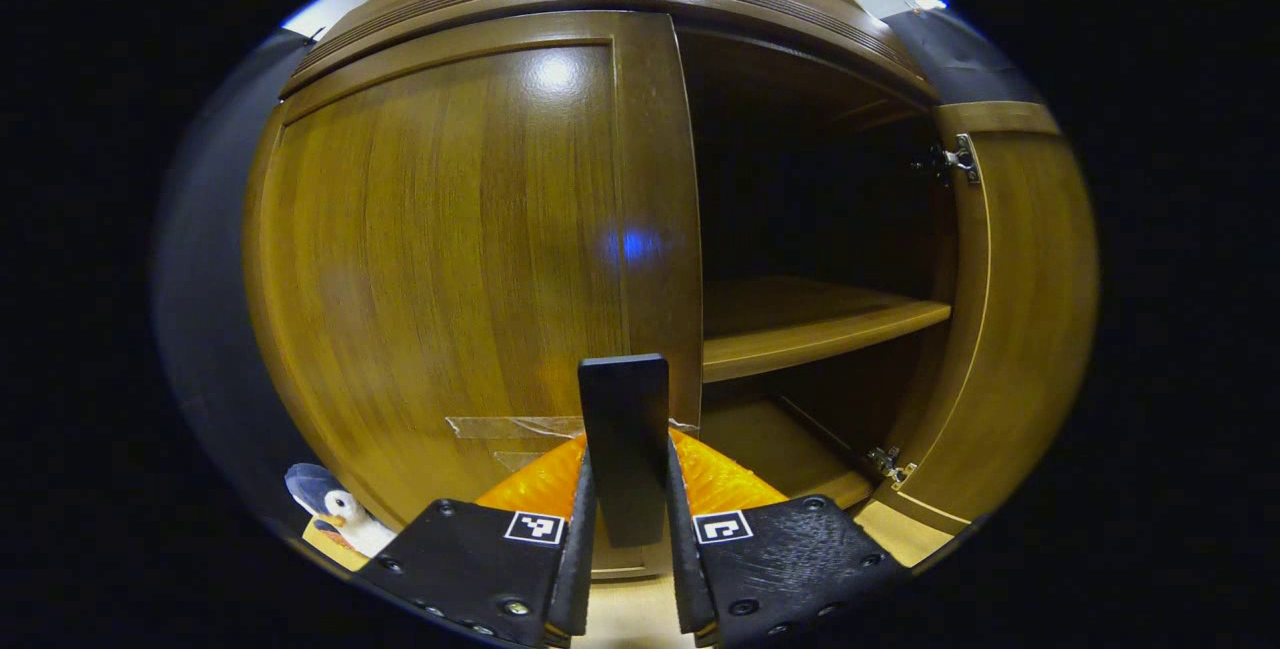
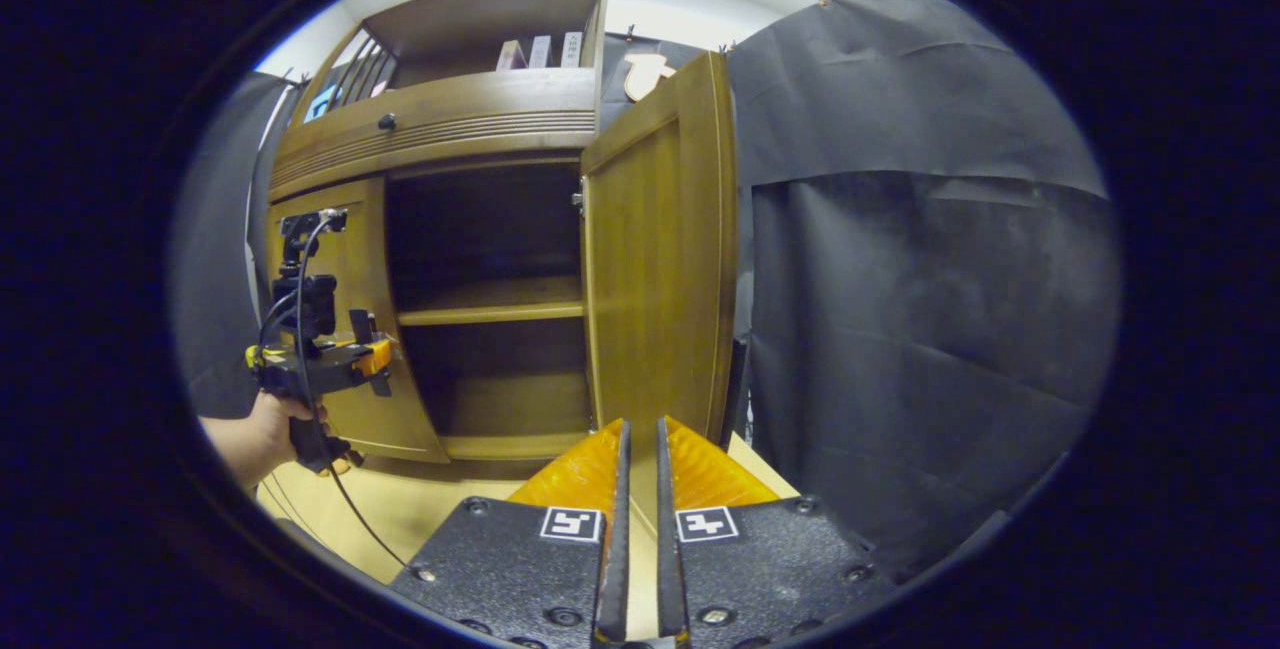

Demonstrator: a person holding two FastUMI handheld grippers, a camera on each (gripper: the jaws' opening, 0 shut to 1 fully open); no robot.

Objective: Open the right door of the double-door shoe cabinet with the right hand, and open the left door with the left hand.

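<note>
Here the left gripper (image 1: 627,489) is clamped on the dark upright handle (image 1: 624,429) at the left door (image 1: 450,259) edge; door is shut, glossy brown wood w/ tape (image 1: 510,426) low down. The right gripper (image 2: 640,469) has fingers nearly together, holding nothing, just before the right door (image 2: 655,249), which is swung wide open. Beyond: bare shelf (image 1: 800,324) inside the cabinet, penguin toy (image 1: 335,509) at lower left, black cloth (image 2: 920,259) to the right.

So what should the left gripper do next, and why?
Probably pull back, swinging the left door open. The right door already stands wide open, while the left door is shut, and the left gripper is shut on the handle at its edge.
</note>
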